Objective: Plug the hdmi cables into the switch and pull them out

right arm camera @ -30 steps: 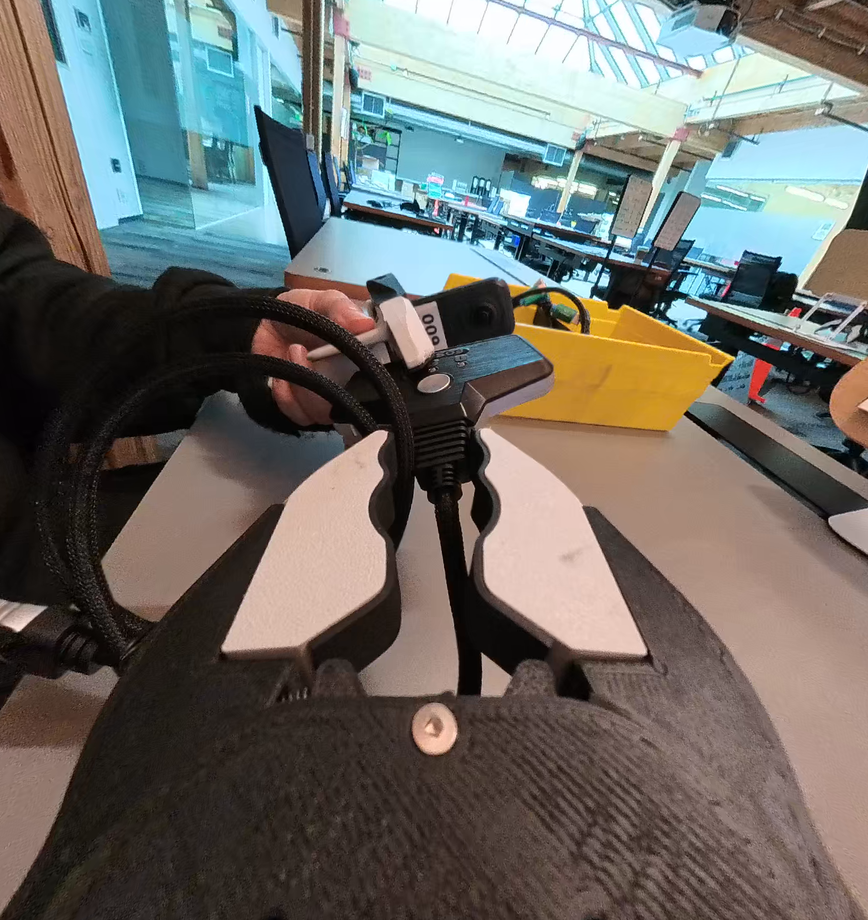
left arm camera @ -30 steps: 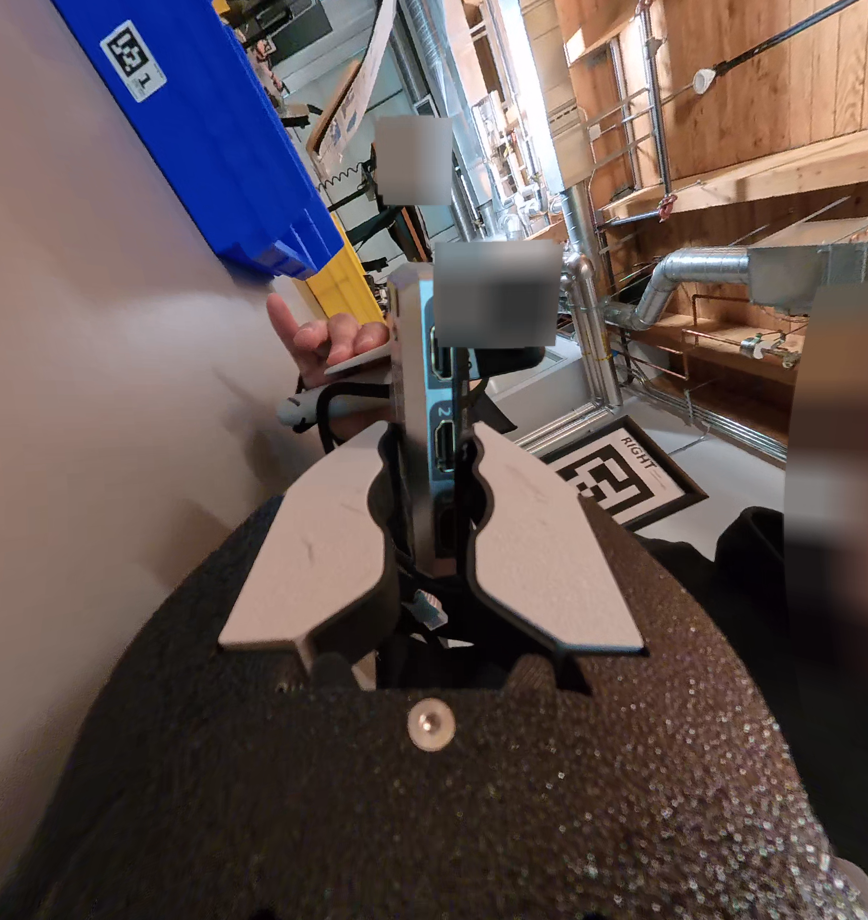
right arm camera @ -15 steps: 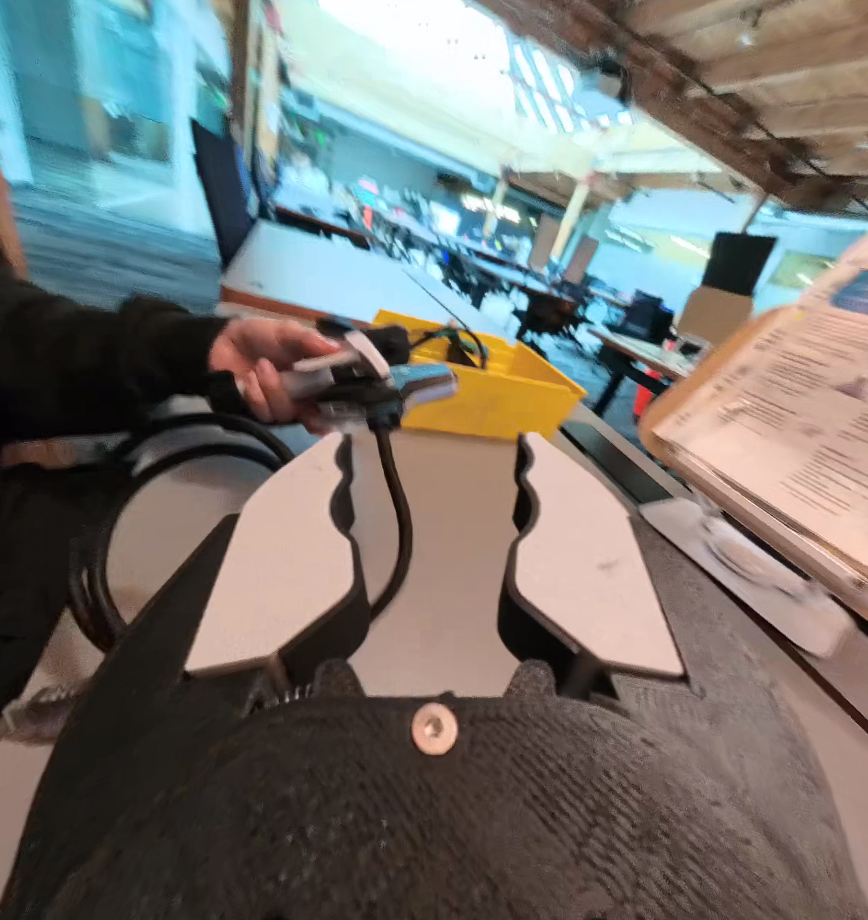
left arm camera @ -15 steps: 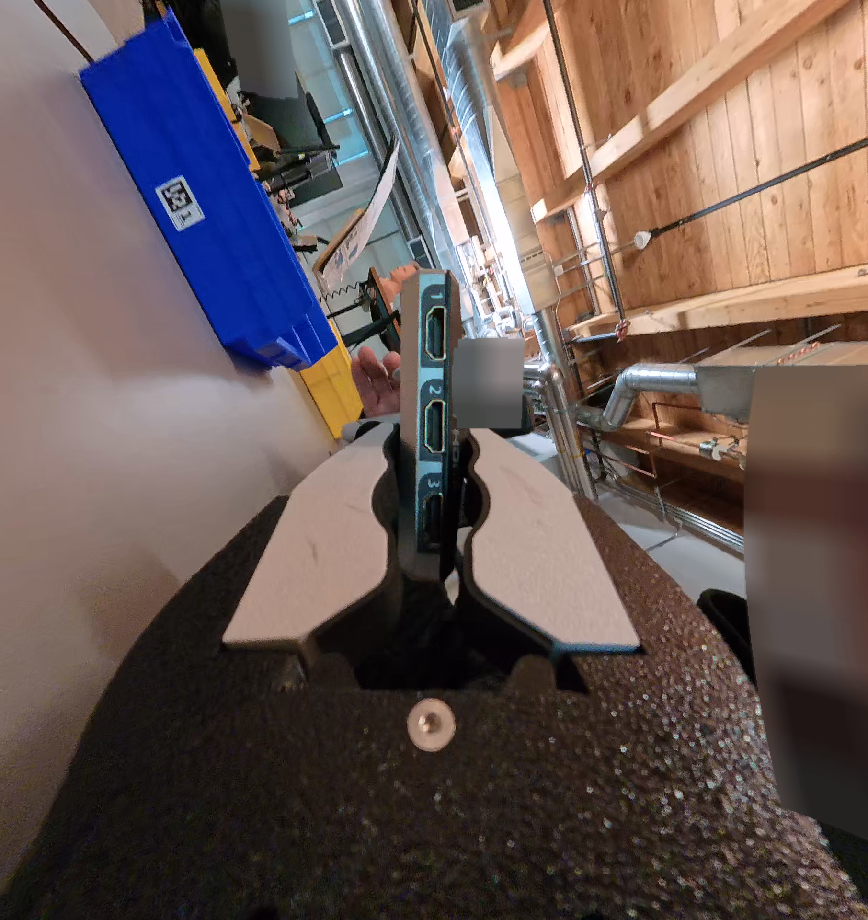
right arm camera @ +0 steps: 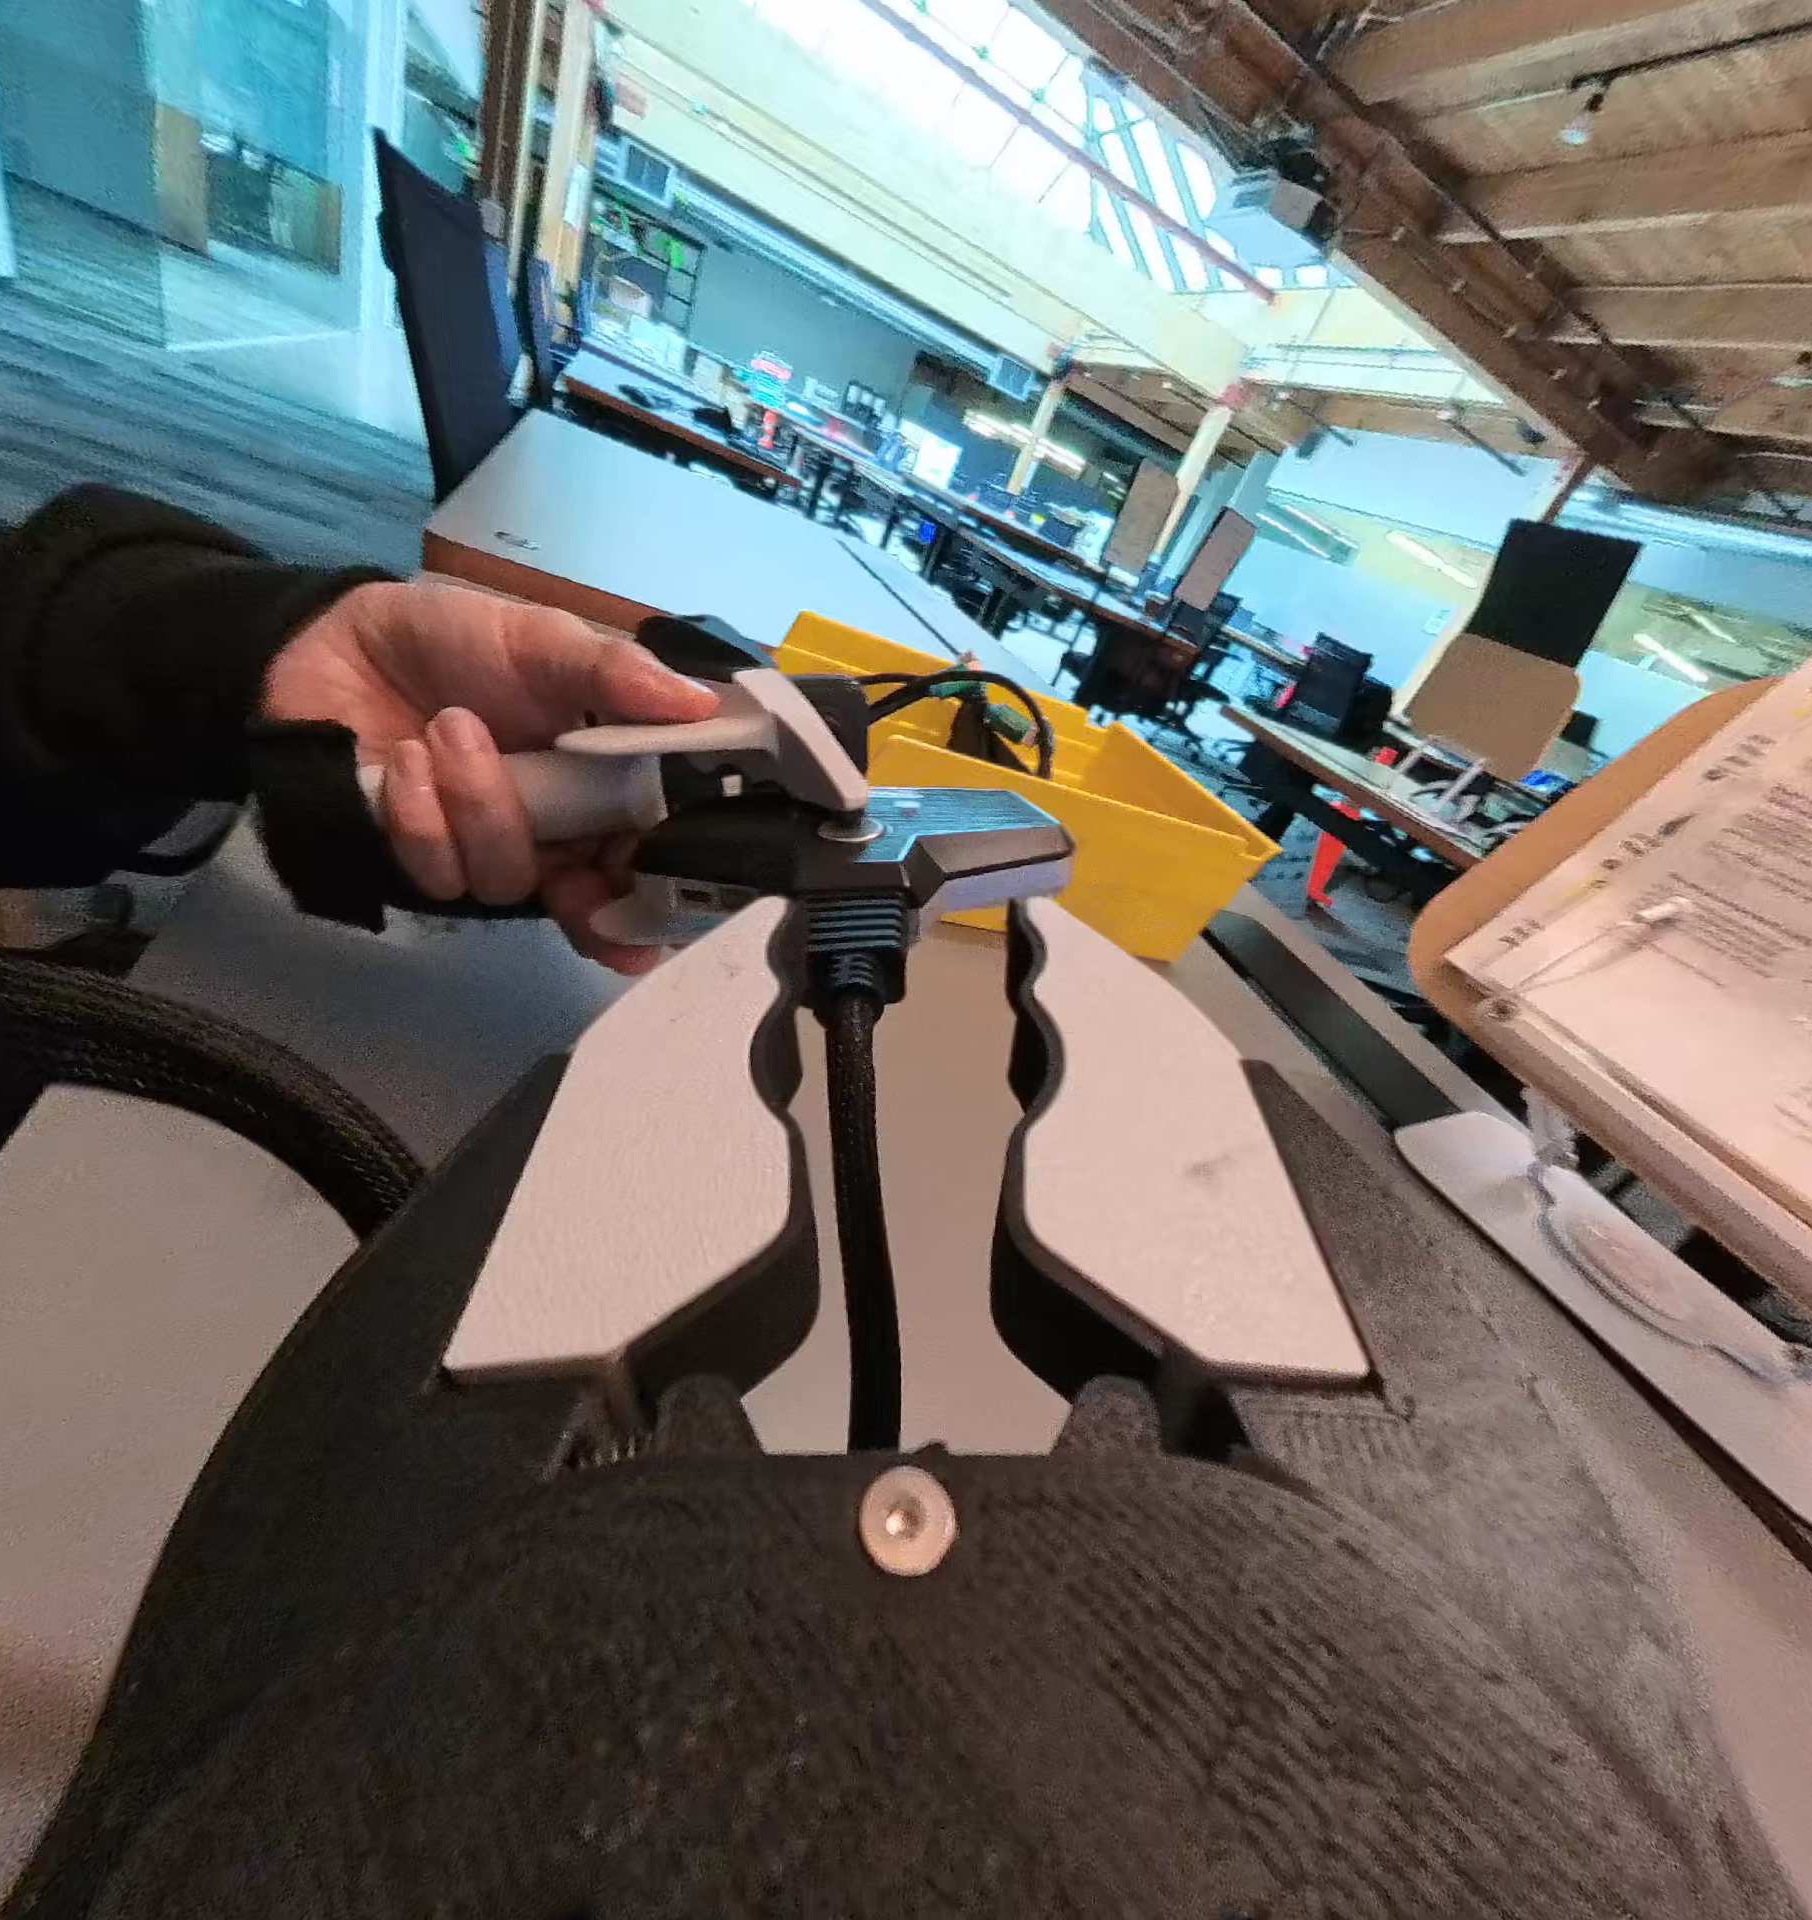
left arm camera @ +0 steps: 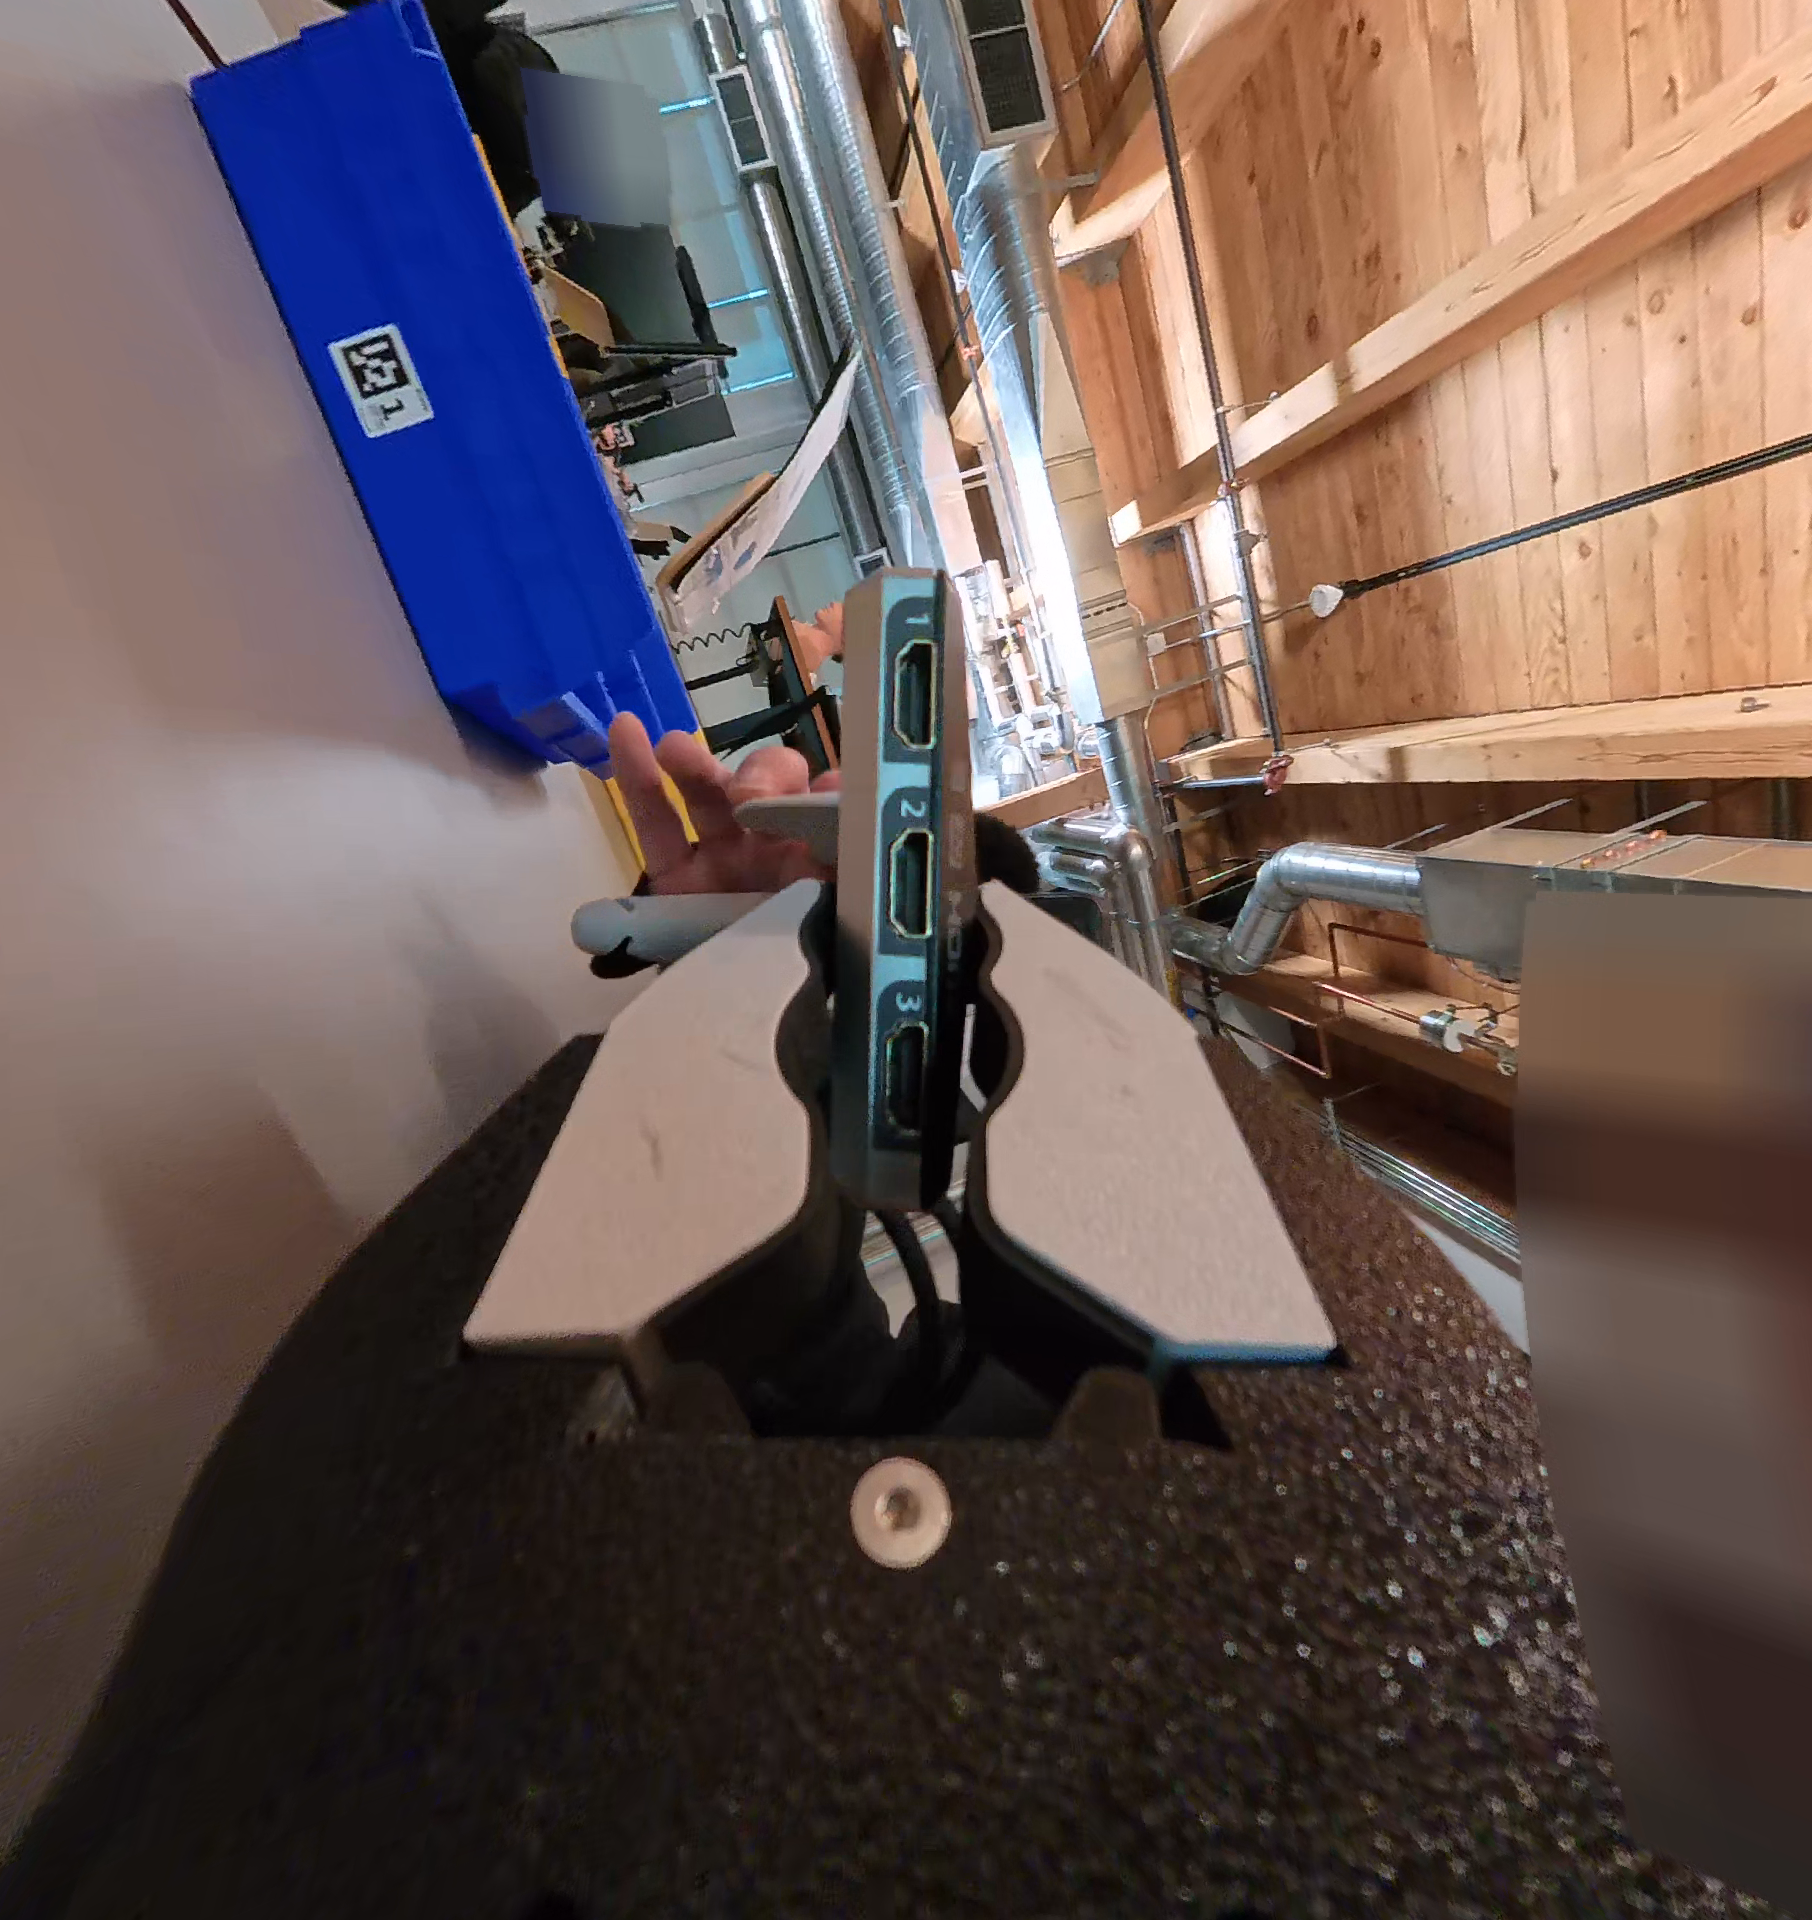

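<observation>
Here the switch (left arm camera: 897, 914) stands edge-on, clenched in the left claw (left arm camera: 897, 1029), its three numbered ports empty on this face. A braided hdmi cable (right arm camera: 860, 1195) runs between the released right claw's (right arm camera: 897, 997) fingers, plugged into the switch's near edge. Likely next: clench that plug and pull straight back.

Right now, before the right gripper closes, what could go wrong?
The right gripper has its jaws open around the braided cable, behind the plug; closing there may strain the cable. The left gripper holds the switch by one end only, so a pull could twist it loose.
</observation>
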The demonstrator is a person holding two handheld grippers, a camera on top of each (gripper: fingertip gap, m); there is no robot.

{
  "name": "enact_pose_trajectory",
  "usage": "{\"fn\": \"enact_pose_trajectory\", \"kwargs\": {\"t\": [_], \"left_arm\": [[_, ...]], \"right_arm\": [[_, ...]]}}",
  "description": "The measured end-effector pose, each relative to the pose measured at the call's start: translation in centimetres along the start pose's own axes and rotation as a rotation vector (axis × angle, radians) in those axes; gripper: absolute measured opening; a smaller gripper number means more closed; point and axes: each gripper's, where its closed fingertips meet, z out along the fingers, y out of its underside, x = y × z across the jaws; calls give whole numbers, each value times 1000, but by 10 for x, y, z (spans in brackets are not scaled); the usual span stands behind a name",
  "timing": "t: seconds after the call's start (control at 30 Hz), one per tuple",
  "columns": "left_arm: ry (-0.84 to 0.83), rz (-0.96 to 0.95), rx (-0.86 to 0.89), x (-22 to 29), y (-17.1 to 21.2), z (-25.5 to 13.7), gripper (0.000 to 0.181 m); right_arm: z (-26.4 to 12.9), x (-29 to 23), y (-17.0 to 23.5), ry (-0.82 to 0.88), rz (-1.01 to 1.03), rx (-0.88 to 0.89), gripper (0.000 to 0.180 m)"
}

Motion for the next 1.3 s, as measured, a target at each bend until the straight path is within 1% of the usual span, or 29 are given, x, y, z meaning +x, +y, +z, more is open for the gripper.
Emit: {"fn": "enact_pose_trajectory", "kwargs": {"t": [0.03,0.13,0.17,0.2,0.3,0.33,0.4,0.43,0.47,0.53,0.6,0.7,0.77,0.83,0.9,0.97,1.03,1.1,1.13,1.2,1.27,1.3], "left_arm": [[0,0,0,0,0,0,22],[5,-13,-4,-1,2,3,22],[-2,-14,2,-3,2,3,22],[-8,-14,6,-4,2,4,22],[-33,-5,38,-9,-1,3,22],[-36,-1,35,-8,-1,3,22],[-45,12,44,-7,-2,3,22],[-45,21,49,-5,-3,3,22],[-34,24,45,-2,-2,3,22],[-18,19,53,2,-3,4,22],[-4,19,75,4,-4,4,22],[-5,31,95,0,-7,3,22],[-5,72,48,1,-5,3,24],[-27,238,-3,8,-3,3,31],[-56,483,-16,23,-7,0,36],[-109,817,12,41,-16,-8,41],[-188,1189,31,55,-19,-17,46],[-340,1551,-37,49,-19,-24,55],[-429,1713,-105,39,-18,-27,60],[-549,1997,-233,21,-15,-30,61],[-578,2201,-283,14,-9,-24,59],[-590,2258,-290,11,-7,-18,58]], "right_arm": [[0,-2,0,-14,9,18,33],[-3,-4,-1,-30,31,48,32],[-3,-5,1,-43,35,40,29],[-4,-7,3,-54,31,29,26],[-2,-7,10,-42,3,-15,27],[0,-12,17,-72,-11,-57,28],[6,-14,24,-63,-53,-108,32],[7,-14,24,-51,-59,-97,31],[8,-10,20,-25,-52,-64,22],[8,-9,13,-25,-18,4,22],[9,-8,10,-21,9,33,22],[11,-7,15,-13,63,12,22],[12,-7,15,-33,121,15,22],[9,-6,12,-66,210,50,22],[3,-1,2,-88,323,136,22],[-3,5,1,-116,441,176,22],[-3,7,10,-145,536,146,22],[-3,5,15,-191,613,145,22],[-2,3,15,-219,642,149,22],[1,0,16,-260,691,138,22],[2,-8,14,-314,710,133,22],[3,-10,11,-325,712,139,22]]}}
